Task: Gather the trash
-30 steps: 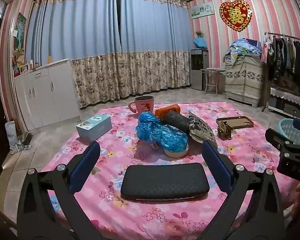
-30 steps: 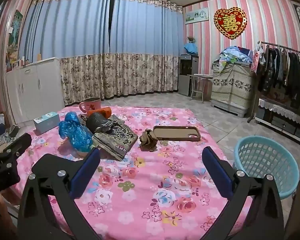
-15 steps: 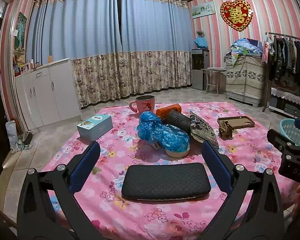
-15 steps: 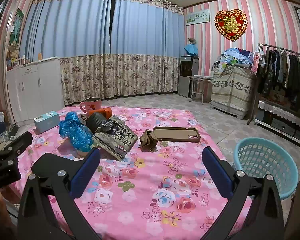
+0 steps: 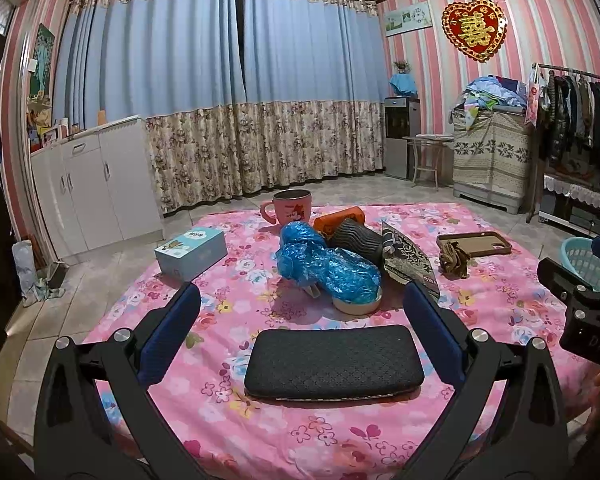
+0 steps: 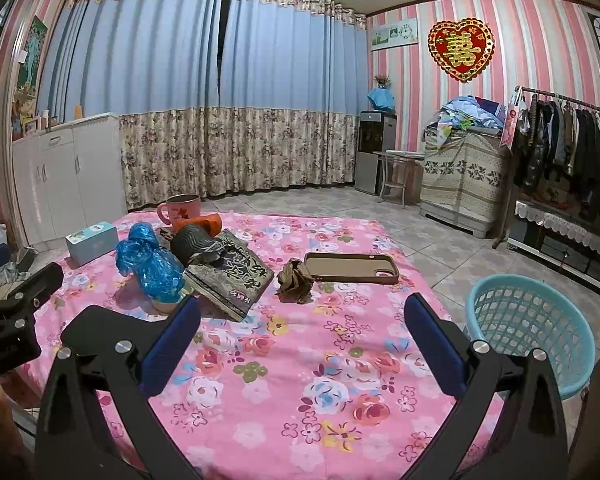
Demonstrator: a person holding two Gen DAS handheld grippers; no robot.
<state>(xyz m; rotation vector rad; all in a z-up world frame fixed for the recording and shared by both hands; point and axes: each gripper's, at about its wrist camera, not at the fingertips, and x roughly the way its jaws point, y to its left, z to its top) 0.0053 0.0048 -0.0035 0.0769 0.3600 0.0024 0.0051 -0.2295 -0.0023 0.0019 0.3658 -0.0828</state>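
Blue bag [image 5: 327, 266] on table | left gripper [image 5: 302, 312] apart | right gripper [image 6: 302, 316] apart

Stuff you can't really make out here

The blue plastic bag [image 5: 326, 266] covers most of the white bowl [image 5: 358, 305] under it. The orange thing [image 5: 340, 216] at 12 o'clock hides behind the black ribbed object [image 5: 356, 240]. The blue basket [image 5: 586, 262] at 3 o'clock is cut off behind the right gripper [image 5: 580, 312]. Tissue box [image 5: 192, 250] print is too small to read.
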